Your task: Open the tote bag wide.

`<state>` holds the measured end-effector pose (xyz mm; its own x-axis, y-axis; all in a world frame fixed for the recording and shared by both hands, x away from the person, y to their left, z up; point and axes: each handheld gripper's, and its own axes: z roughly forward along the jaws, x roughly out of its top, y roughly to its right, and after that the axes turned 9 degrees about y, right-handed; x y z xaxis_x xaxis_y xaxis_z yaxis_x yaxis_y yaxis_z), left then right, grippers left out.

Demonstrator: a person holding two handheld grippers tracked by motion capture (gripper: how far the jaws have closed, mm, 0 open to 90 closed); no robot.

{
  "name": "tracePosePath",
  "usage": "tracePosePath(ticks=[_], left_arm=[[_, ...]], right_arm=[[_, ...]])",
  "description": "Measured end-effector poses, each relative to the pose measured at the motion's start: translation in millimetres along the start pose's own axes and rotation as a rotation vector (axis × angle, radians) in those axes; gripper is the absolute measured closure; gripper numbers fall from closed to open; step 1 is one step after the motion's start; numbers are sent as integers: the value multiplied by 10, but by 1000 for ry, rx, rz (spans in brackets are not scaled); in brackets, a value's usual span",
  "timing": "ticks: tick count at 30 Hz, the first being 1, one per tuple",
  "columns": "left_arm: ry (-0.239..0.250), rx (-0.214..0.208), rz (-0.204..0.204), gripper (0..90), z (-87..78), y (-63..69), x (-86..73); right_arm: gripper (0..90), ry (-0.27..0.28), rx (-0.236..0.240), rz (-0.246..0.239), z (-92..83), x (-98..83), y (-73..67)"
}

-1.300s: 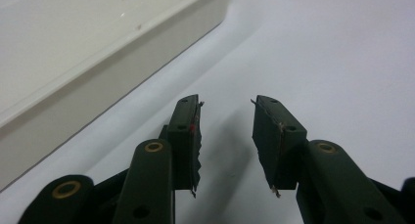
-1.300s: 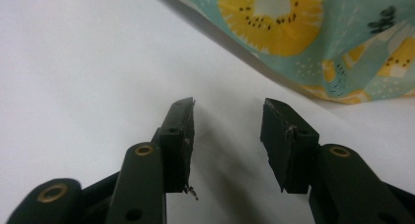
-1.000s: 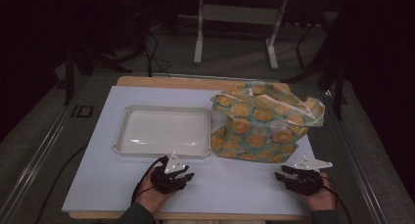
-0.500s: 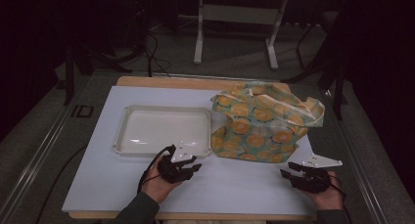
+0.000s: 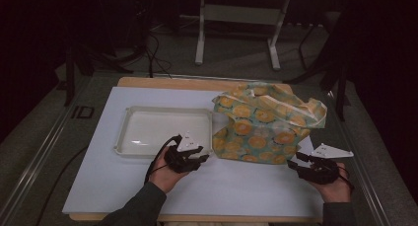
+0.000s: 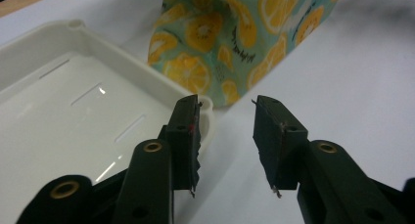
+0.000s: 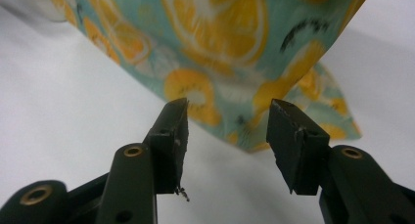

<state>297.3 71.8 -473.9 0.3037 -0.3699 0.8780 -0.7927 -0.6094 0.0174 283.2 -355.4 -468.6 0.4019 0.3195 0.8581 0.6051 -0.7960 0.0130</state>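
While the orange-slice-print bag stands crumpled at the right half of the white counter, just beside the white plastic tray, both hand-held grippers hover short of it. The left hand-held gripper sits over the tray's near right corner, its jaws apart with nothing between them, having just been opening; past them the left gripper view shows the tray rim and the bag's lower edge. The right hand-held gripper points at the bag's near right corner, jaws spread wide and empty, likewise just been opening.
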Motion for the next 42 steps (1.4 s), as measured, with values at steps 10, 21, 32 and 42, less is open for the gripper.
tracePosePath(ticks=[10, 21, 32, 42], left_arm=[[15, -34, 7, 583, 189, 4, 250], [20, -62, 51, 578, 433, 132, 476], [9, -23, 78, 693, 610, 246, 610], [65, -11, 111, 889, 511, 350, 656]], right_arm=[[469, 49, 18, -11, -25, 187, 15], [549, 62, 31, -37, 58, 348, -59], [840, 82, 32, -50, 39, 365, -88], [896, 120, 27, -53, -90, 348, -106]])
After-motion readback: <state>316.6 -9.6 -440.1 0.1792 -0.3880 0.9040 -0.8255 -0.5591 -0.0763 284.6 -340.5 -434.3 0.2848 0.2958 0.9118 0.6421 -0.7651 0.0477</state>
